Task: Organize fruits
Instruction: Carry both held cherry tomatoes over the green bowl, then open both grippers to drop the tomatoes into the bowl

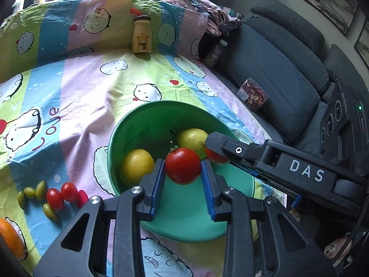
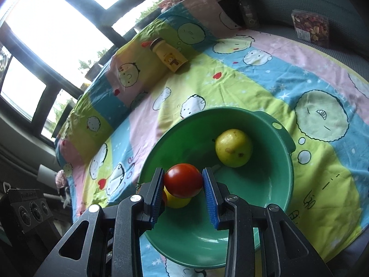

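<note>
Both grippers hover over a green bowl (image 1: 129, 124). My left gripper (image 1: 183, 162) is shut on a red tomato (image 1: 183, 167), blue pads pressing on both sides. My right gripper (image 1: 214, 152) reaches in from the right, and in its own view the right gripper (image 2: 183, 172) is shut on a second red tomato (image 2: 183, 181). In the bowl (image 2: 272, 184) lie a yellow lemon (image 1: 136, 166) and a yellow-green fruit (image 2: 234, 147). On the cloth to the left are small red tomatoes (image 1: 61, 195), green olives (image 1: 34, 192) and an orange (image 1: 10, 237).
A patterned cartoon sheet (image 1: 80, 97) covers the surface. A yellow bear-print bottle (image 1: 141, 34) stands at the back. On the grey sofa (image 1: 283, 73) to the right lie a dark bottle (image 1: 215, 52) and a clear box of dried snacks (image 1: 252, 94). Windows are behind.
</note>
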`<state>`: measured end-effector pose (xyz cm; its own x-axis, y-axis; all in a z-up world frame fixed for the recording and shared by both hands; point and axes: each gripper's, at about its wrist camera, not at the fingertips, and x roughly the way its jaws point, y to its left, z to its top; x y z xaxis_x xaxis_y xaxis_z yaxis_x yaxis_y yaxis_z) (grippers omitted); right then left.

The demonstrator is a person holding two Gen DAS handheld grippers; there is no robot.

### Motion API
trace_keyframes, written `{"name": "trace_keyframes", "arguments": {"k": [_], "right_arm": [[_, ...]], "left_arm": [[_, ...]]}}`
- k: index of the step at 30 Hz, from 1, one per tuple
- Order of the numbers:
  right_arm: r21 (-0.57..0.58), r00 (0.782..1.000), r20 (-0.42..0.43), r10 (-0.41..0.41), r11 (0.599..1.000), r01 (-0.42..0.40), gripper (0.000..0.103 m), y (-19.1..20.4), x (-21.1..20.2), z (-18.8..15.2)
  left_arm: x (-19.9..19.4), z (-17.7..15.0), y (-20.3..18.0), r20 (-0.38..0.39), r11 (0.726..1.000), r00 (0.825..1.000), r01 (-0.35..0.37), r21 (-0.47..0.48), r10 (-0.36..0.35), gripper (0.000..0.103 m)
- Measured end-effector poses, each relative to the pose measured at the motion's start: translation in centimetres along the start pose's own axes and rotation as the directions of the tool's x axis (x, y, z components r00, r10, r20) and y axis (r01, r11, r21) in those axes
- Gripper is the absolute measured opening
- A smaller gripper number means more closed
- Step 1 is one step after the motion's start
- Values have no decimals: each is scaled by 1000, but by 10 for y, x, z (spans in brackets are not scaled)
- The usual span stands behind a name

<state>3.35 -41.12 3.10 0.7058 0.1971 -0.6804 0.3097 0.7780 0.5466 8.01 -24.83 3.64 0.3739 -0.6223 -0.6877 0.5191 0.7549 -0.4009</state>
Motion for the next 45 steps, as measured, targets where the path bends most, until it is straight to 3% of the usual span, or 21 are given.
{"name": "trace_keyframes", "arguments": {"k": [5,18,45], "right_arm": [[7,995,2,-101,995,101,36,-9,5,2],[33,992,-45,-114,993,115,36,-22,17,4],[20,982,-62,-179,983,180,36,-24,26,5]], "left_arm": [[11,-2,-1,-31,1000,999,6,-1,-6,31],[30,-6,-4,-89,1000,996,-18,8,19,31],[36,-8,-5,-110,996,990,-87,22,89,32]]}}
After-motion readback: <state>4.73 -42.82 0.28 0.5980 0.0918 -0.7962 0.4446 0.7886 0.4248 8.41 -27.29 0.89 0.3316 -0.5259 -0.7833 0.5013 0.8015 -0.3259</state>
